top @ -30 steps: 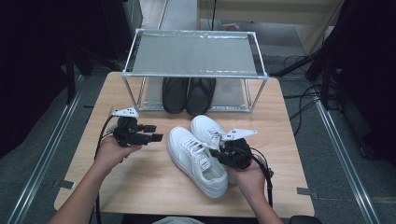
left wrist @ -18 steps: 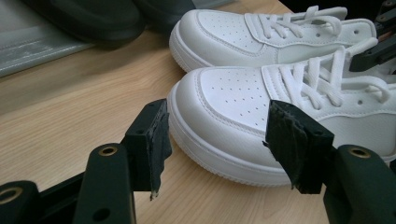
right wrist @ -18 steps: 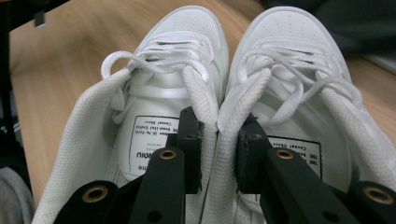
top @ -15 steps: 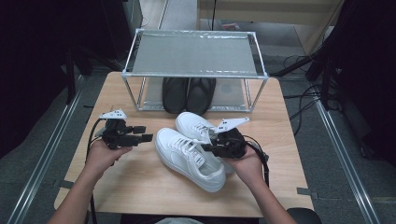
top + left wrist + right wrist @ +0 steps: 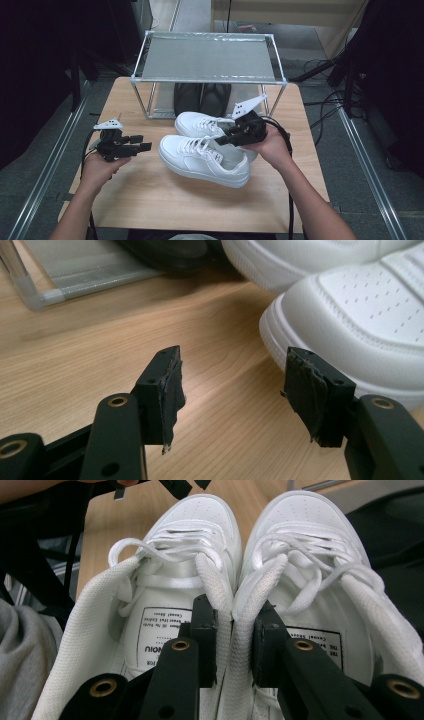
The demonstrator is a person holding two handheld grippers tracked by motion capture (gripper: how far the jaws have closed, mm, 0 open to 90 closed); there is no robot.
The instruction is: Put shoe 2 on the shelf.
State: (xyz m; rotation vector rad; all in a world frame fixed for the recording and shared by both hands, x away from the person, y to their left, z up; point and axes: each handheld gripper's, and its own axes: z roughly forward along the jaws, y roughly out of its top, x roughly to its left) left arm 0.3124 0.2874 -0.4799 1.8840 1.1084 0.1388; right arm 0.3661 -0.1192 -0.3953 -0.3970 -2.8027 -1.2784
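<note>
Between jaws of right gripper: adjoining inner collars of two white lace-up leather sneakers, pinched together, pair held just above wooden table, before metal rack. Insole labels printed, mostly illegible. Left gripper held open, empty, beside sneaker toes.

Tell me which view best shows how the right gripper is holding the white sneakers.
The right gripper view: its jaws pinch the two inner collars of the white sneakers together, one jaw inside each shoe. The high view shows the right gripper over the pair from afar, its contact hidden. The left gripper view catches just the toes.
</note>
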